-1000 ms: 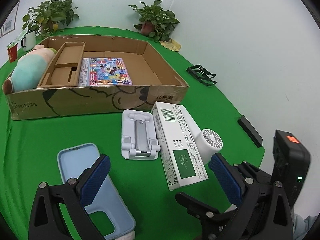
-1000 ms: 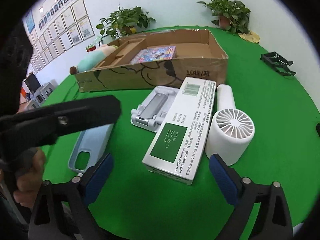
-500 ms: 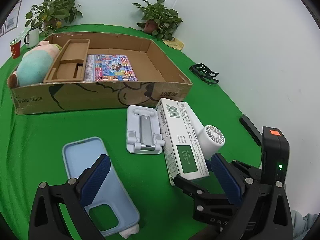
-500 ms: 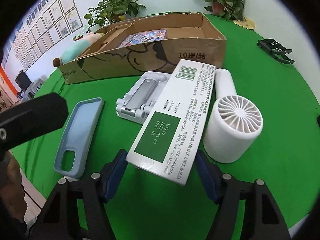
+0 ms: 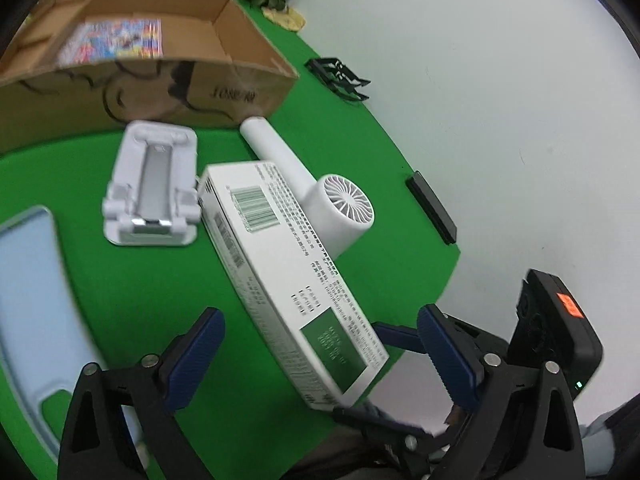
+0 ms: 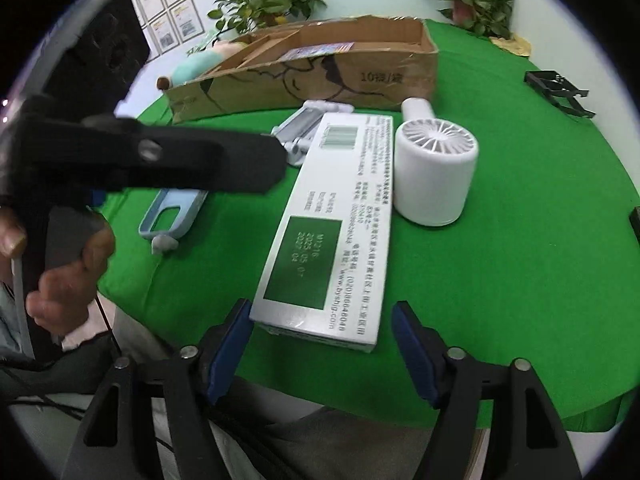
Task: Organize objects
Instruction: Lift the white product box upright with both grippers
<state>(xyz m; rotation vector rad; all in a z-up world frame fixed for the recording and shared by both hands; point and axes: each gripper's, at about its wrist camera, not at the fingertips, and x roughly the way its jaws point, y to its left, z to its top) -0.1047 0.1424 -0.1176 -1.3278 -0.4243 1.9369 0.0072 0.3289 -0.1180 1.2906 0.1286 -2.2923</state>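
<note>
So progress check on the tidy-up: I'd say it's barely started. The cardboard box (image 5: 168,76) at the far side of the green table (image 6: 520,280) is already holding a colourful booklet (image 5: 112,38) lying flat inside, plus a cardboard insert on its left side, and in the right wrist view a plush toy (image 6: 192,66) is poking out at the far left end, though I can't tell if it's inside or just beside the box.

Everything else is sitting out on the table. The long white carton (image 6: 332,220) with the green label is lying flat in the middle, near end almost hanging over the table edge. The white handheld fan (image 6: 434,168) is right beside it on the right, the white phone stand (image 5: 154,188) on its left closer to the box, and the light blue phone case (image 5: 28,300) is further left.

The right tongs (image 6: 320,344) are straddling the carton's near end, jaws opening, left pad looking just about against the corner, right pad clear of it. So nothing is gripped. The left tongs (image 5: 320,356) are coming in over the same end, wide but closing slightly, carton between the pads, no contact.

Looks like the carton is going next, then fan, stand and case. Four loose items left, I reckon.
</note>
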